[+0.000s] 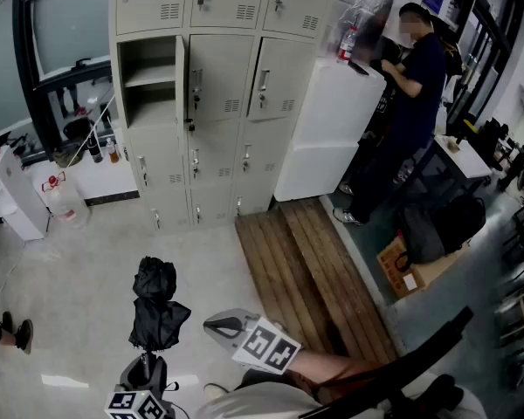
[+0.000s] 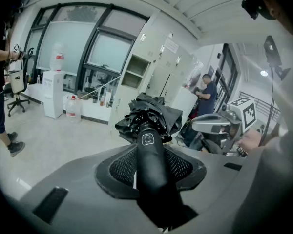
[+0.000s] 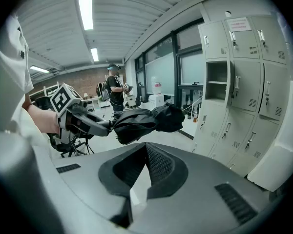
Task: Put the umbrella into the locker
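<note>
Room: pale glossy floor point(image 1: 79, 269), big dark-framed windows point(image 2: 88, 48) on the left wall, strip lights on the ceiling point(image 3: 85, 6). Beige locker bank point(image 1: 227, 103) at the back; one compartment point(image 1: 148, 81) in its left column stands open, with a shelf inside. White cabinet point(image 1: 327, 129) stands just right of the lockers, and a person point(image 1: 410, 94) stands at it. Wooden plank platform point(image 1: 310, 278) lies on the floor in front of the lockers. Water dispenser point(image 1: 9, 190) and water jug point(image 1: 65, 201) are at the left, below the windows. Backpack point(image 1: 441, 225) and cardboard box point(image 1: 402, 273) are on the floor at the right.

My left gripper point(image 1: 146, 367) is clenched on the handle of the umbrella point(image 1: 157, 308). It is folded, black, held over the floor, tip toward the lockers and well apart from them. My right gripper point(image 3: 145, 152) is just beside it, with its jaws pressed together and nothing between them.
</note>
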### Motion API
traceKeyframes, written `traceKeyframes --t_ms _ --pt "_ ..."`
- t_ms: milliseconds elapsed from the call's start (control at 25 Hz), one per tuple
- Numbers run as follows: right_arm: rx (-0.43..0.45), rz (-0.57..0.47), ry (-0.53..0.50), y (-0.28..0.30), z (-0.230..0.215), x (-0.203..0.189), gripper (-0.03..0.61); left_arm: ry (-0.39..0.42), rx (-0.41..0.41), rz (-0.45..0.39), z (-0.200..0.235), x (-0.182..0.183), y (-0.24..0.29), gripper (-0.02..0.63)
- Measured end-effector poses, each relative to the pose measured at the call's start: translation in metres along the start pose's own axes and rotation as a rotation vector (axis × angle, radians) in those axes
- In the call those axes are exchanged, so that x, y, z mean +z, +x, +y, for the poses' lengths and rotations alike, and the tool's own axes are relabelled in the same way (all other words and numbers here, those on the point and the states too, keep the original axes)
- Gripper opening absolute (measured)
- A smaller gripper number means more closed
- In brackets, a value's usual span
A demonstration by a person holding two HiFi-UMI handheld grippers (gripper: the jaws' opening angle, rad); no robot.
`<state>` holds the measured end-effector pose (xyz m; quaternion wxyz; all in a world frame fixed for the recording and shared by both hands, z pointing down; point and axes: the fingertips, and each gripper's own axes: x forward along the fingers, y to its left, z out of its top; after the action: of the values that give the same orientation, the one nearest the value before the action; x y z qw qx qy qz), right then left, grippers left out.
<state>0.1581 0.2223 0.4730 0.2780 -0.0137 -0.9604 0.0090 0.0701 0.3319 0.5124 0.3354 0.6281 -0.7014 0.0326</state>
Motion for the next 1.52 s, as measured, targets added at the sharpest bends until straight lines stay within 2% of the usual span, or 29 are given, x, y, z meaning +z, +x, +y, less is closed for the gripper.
traceKeyframes --t_ms 400,600,840,1080,1320,1360,1440,1520 --pt "-0.033 0.048 0.013 0.024 0.004 0.014 0.015 0.007 0.000 -0.001 0.029 0.007 0.016 0.163" --pt "-0.080 0.063 0.054 0.021 -0.017 0.015 0.018 0.017 -0.019 -0.015 0.027 0.026 0.047 0.163" --pt "-0.047 0.043 0.081 0.049 -0.031 0.033 0.020 0.003 -0.005 0.008 0.048 0.053 0.077 0.163" --pt "-0.015 0.025 0.056 0.085 -0.081 0.052 0.020 0.019 0.041 -0.017 0.080 0.114 0.136 0.163" --pt "-0.003 0.009 0.025 0.115 -0.158 0.096 0.021 0.039 0.084 -0.045 0.103 0.216 0.195 0.163" --pt "-0.011 0.003 0.029 0.118 -0.174 0.103 0.029 0.044 0.087 -0.050 0.106 0.233 0.207 0.163" --pt "-0.018 -0.008 0.041 0.123 -0.201 0.113 0.120 0.045 0.092 -0.059 0.111 0.265 0.232 0.163" --pt "-0.017 -0.012 0.045 0.128 -0.223 0.119 0.130 0.040 0.095 -0.070 0.116 0.292 0.256 0.163"
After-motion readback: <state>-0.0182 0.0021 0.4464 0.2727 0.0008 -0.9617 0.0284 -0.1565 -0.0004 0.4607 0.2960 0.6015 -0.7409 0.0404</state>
